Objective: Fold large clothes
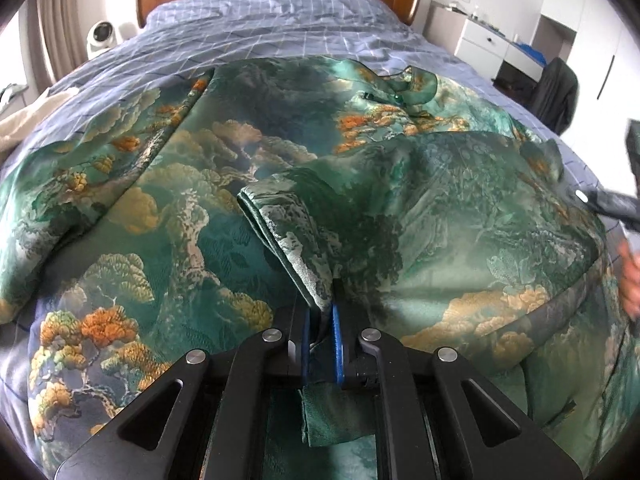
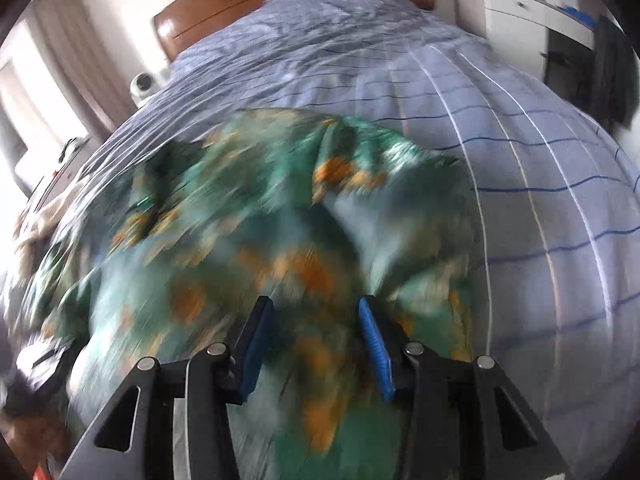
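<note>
Left gripper [image 1: 320, 320] clenched on a fold of the green satin landscape-print garment [image 1: 360, 208].
It sprawls across the near half of the blue checked bedspread [image 1: 280, 12]; soft, slippery, best pinched at hems. Right gripper [image 2: 316, 332], jaws parted, holds nothing.

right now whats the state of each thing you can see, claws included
left claw: shut on a fold of the garment
right claw: open, nothing between its pads, above the garment
garment: spread on the bed, partly folded, one edge lifted by the left claw
bed cover: laid flat, slightly wrinkled
drawer: closed
</note>
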